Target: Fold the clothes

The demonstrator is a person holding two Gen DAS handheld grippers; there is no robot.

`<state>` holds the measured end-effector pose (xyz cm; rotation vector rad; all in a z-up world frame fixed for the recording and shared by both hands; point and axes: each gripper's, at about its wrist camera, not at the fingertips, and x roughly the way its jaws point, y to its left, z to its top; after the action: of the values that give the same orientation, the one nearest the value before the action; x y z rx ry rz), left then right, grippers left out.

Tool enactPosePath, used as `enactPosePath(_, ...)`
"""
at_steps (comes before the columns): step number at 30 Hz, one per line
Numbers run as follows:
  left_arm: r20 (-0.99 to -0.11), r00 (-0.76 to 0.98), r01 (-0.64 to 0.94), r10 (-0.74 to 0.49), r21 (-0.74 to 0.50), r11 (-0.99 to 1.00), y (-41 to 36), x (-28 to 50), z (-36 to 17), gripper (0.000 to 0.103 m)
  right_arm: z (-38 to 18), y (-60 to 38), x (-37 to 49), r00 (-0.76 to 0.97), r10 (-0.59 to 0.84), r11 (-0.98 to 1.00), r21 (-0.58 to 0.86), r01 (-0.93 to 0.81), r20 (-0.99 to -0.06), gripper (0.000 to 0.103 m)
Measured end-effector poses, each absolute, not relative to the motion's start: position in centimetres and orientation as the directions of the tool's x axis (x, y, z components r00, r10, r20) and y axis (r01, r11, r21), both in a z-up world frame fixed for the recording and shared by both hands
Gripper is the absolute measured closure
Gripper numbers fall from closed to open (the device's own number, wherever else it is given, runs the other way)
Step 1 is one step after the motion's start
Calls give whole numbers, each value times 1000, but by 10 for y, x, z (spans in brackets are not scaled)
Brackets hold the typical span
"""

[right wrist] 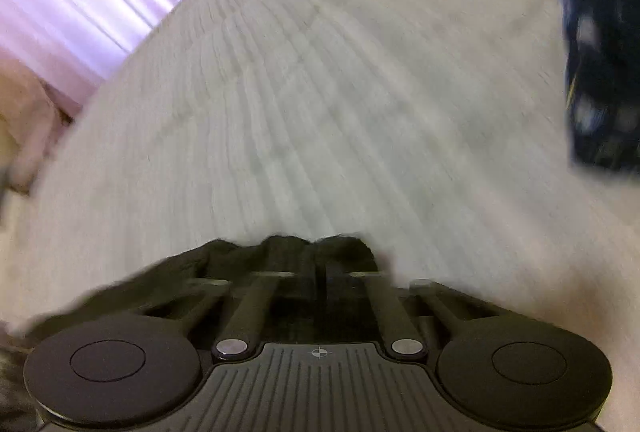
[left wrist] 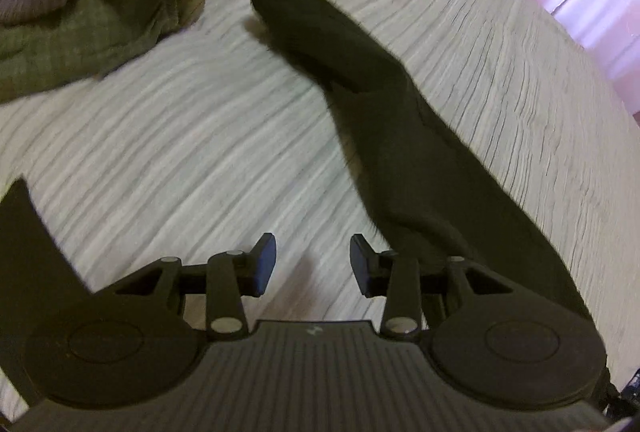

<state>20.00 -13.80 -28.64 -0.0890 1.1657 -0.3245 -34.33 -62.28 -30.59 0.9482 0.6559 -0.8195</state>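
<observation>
Socks time, looks like: we've got one long dark sock (left wrist: 400, 120) stretched across the ribbed white bedspread (left wrist: 180, 136), and our right gripper (right wrist: 320, 272) is clamped down on its bunched-up end, fabric puffing out just past the closed tips. Our guess is we're pinning that end so the rest lies straight for folding. Our left gripper (left wrist: 313, 264) hangs over bare bedspread just beside the sock, jaws apart with nothing between them, probably lining up to grab the other part. Green clothes (left wrist: 100, 12) sit piled well off to the side, and a dark patterned piece (right wrist: 600, 52) waits near the edge.
</observation>
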Motion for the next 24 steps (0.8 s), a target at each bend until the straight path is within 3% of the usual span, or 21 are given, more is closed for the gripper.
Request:
enactPosePath(4,-867,401,192,-295,-235,953,-142,230,-293,61,-304,-622,-368,514,-408,241,454,858,-754,100)
enactPosePath(7,-858,415,155,-304,-262,952,-146,259,-299,61,-326,-625,-368,444,-363,156,416,896,-819,95)
enactPosePath(9,-840,420,147,-342,-309,940,-150,279,-303,55,-326,-625,-365,424,-371,131,405,905,-826,78)
enactPosePath(11,-830,423,152,-363,-329,932,-158,297,-308,44,-318,-623,-363,400,-394,104,393,914,-827,24)
enactPosePath(12,-830,421,150,-366,-334,931,-163,305,-313,41,-312,-619,-364,397,-421,104,391,914,-816,21)
enactPosePath(19,-830,399,38,-391,-411,911,-181,355,-364,43,-295,-598,-363,352,-435,35,375,926,-829,21)
enactPosePath(20,-820,405,10,-404,-438,899,-182,363,-372,47,-295,-593,-363,335,-429,15,364,931,-839,21)
enactPosePath(21,-810,411,-11,-418,-463,886,-183,370,-378,58,-296,-587,-361,318,-428,0,352,936,-846,21)
enactPosePath(22,-800,411,-18,-438,-488,873,-185,377,-385,73,-296,-583,-361,305,-429,-10,342,940,-850,21)
enactPosePath(23,-796,401,-15,-455,-502,865,-188,384,-390,99,-297,-578,-361,293,-428,-16,331,944,-855,21)
enactPosePath(24,-802,390,-2,-453,-492,870,-191,388,-390,99,-298,-574,-361,281,-427,-21,320,947,-860,21)
